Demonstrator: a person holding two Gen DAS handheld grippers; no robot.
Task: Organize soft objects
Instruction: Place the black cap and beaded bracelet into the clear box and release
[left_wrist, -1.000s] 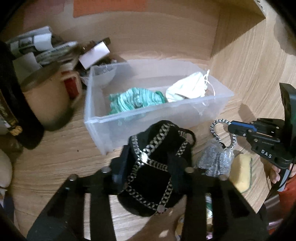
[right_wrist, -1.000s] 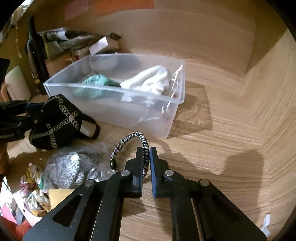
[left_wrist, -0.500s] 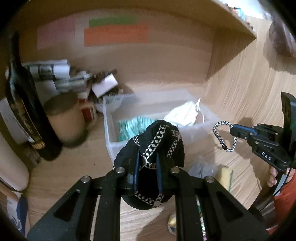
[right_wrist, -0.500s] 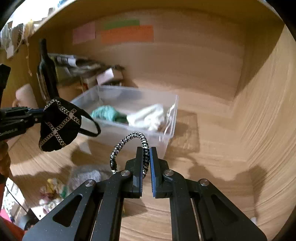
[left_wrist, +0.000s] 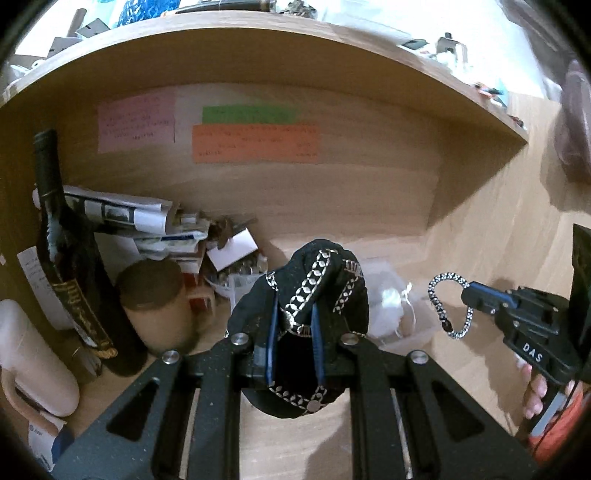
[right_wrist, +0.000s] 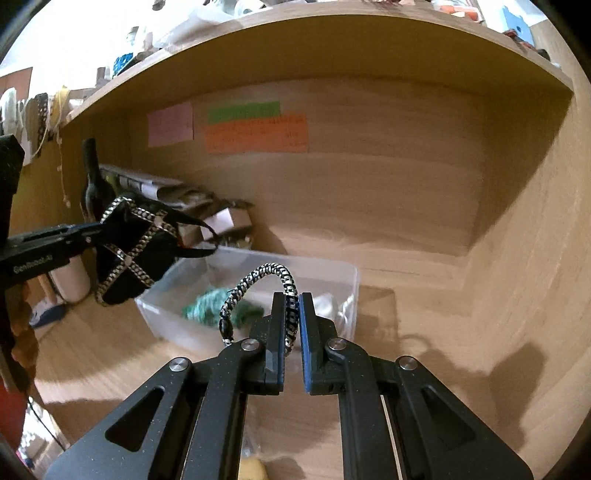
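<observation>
My left gripper (left_wrist: 294, 317) is shut on a black cloth mask with silver chain trim (left_wrist: 314, 280) and holds it in the air above the desk; it also shows in the right wrist view (right_wrist: 133, 251). My right gripper (right_wrist: 292, 306) is shut on a black-and-white braided cord loop (right_wrist: 258, 280), which also shows in the left wrist view (left_wrist: 448, 306). Below stands a clear plastic bin (right_wrist: 343, 273) with a teal cloth (right_wrist: 210, 306) and a white mask (left_wrist: 388, 306) inside.
A dark wine bottle (left_wrist: 70, 273), a tan mug (left_wrist: 155, 306), a white jug (left_wrist: 33, 354) and a pile of papers and boxes (left_wrist: 147, 225) crowd the back left. Coloured notes (left_wrist: 255, 144) hang on the wooden back wall. A wooden side panel (right_wrist: 517, 240) rises at right.
Both grippers have risen well above the desk with their loads. The bin and the items on the desk now sit lower and farther away in both views.
</observation>
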